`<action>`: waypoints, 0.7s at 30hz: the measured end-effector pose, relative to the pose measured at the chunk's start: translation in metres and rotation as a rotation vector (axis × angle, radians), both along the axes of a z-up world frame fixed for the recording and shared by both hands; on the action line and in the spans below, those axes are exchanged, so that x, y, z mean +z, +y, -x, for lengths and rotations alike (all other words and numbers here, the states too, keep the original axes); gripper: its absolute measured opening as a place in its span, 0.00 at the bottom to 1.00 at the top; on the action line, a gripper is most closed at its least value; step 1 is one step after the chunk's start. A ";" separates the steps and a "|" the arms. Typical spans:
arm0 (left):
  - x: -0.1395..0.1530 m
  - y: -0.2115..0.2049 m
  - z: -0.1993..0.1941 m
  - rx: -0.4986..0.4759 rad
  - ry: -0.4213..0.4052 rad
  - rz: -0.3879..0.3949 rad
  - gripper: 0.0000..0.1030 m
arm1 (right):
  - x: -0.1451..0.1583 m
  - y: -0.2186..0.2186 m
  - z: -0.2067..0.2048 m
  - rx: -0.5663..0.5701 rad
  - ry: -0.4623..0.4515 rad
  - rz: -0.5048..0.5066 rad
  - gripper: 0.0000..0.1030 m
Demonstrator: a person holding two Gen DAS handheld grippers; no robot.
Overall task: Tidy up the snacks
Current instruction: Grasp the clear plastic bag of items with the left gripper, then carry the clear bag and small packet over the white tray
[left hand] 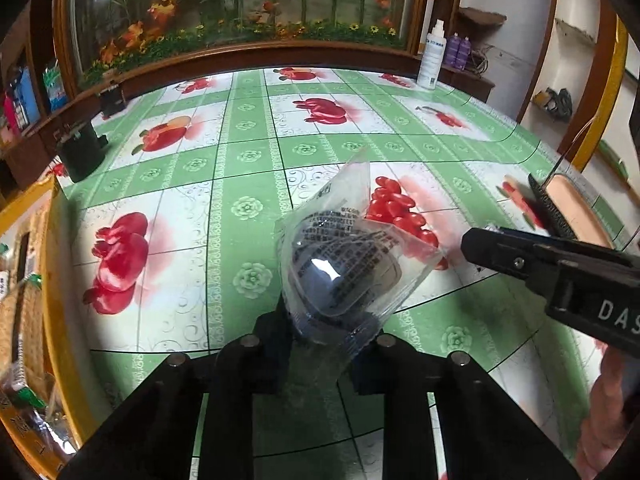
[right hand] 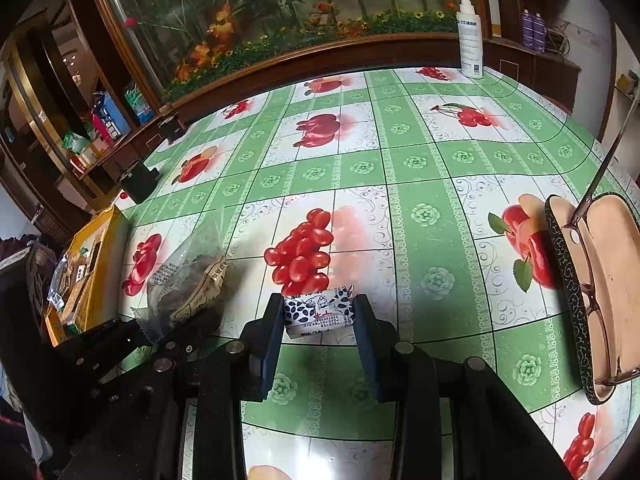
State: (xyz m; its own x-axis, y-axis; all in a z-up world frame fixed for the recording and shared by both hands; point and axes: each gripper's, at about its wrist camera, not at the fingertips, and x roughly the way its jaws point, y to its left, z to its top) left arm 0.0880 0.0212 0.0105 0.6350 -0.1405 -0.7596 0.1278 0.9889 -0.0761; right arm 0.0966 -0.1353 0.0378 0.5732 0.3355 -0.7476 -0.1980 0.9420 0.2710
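I have a clear snack packet (left hand: 340,264) with a dark round snack inside pinched in my left gripper (left hand: 326,344); its fingers are closed narrow on the packet's lower seam, and the packet stands up above the green fruit-print tablecloth (left hand: 248,152). From the right wrist view the same packet (right hand: 188,280) shows at the left, with a tan printed label on it, just in front of the left gripper (right hand: 160,328).

My right gripper (right hand: 318,316) has a small white candy packet (right hand: 318,312) with a dark leaf pattern between its fingers; the pads sit against both ends of it, moderately apart. I cannot tell whether it rests on the cloth or is lifted.

At the table's left edge sits a yellow box (right hand: 96,264) with wrapped snacks in it. To the right lies an open glasses case (right hand: 600,288) holding a pair of glasses (right hand: 588,280). A white spray bottle (right hand: 470,40) stands at the far edge, and a black holder (right hand: 140,184) at the far left.
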 end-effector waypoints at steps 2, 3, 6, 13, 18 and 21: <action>0.000 0.002 0.000 0.004 0.001 0.016 0.20 | 0.000 -0.001 0.000 -0.001 0.000 0.000 0.36; 0.000 0.002 0.000 0.005 0.002 0.020 0.20 | 0.001 -0.001 0.000 -0.002 -0.003 -0.001 0.36; 0.000 0.001 0.000 0.008 0.000 0.017 0.20 | 0.002 -0.001 0.001 0.002 -0.011 -0.001 0.36; 0.005 0.002 0.003 0.013 -0.016 0.018 0.20 | 0.004 0.000 0.002 0.003 -0.021 0.014 0.36; 0.011 0.001 0.008 0.014 -0.046 0.009 0.20 | 0.004 0.001 0.002 0.005 -0.023 0.017 0.36; 0.015 0.001 0.010 0.014 -0.063 0.004 0.20 | 0.003 0.001 0.002 0.006 -0.024 0.020 0.36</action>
